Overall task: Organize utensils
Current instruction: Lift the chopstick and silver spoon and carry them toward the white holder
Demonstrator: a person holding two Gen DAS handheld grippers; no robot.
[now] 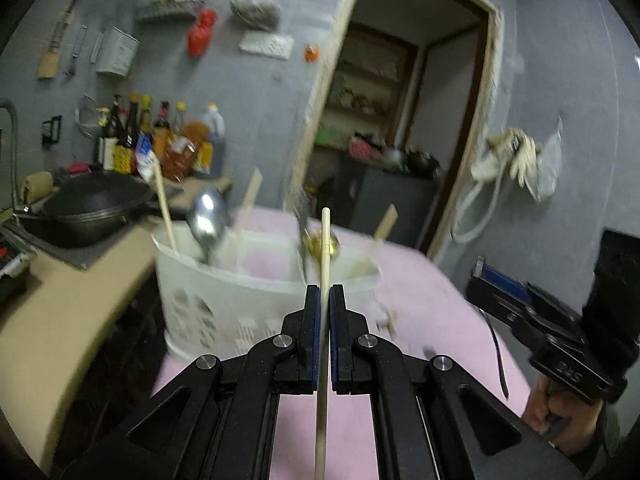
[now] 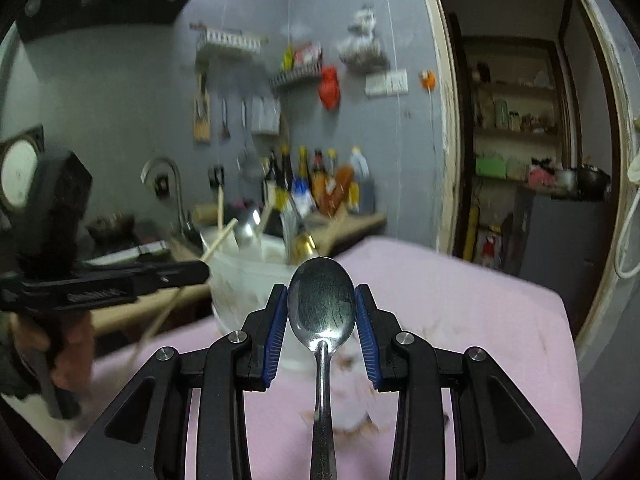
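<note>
My left gripper (image 1: 324, 292) is shut on a pale wooden chopstick (image 1: 325, 248) that stands upright between its pads. Just beyond it stands a white plastic utensil caddy (image 1: 208, 300) on the pink cloth, holding a steel spoon (image 1: 208, 216), a gold spoon (image 1: 316, 242) and wooden sticks. My right gripper (image 2: 321, 300) is shut on the bowl of a steel spoon (image 2: 322, 304), whose handle runs back toward the camera. The same caddy (image 2: 240, 280) shows behind it, to the left. Each gripper appears in the other's view, the right gripper (image 1: 532, 324) and the left gripper (image 2: 108, 280).
A pink cloth (image 2: 460, 320) covers the table. To the left runs a beige counter (image 1: 80, 300) with a black wok (image 1: 88, 208), a sink tap (image 2: 168, 184) and sauce bottles (image 1: 160, 136). An open doorway (image 1: 400, 120) lies behind the table.
</note>
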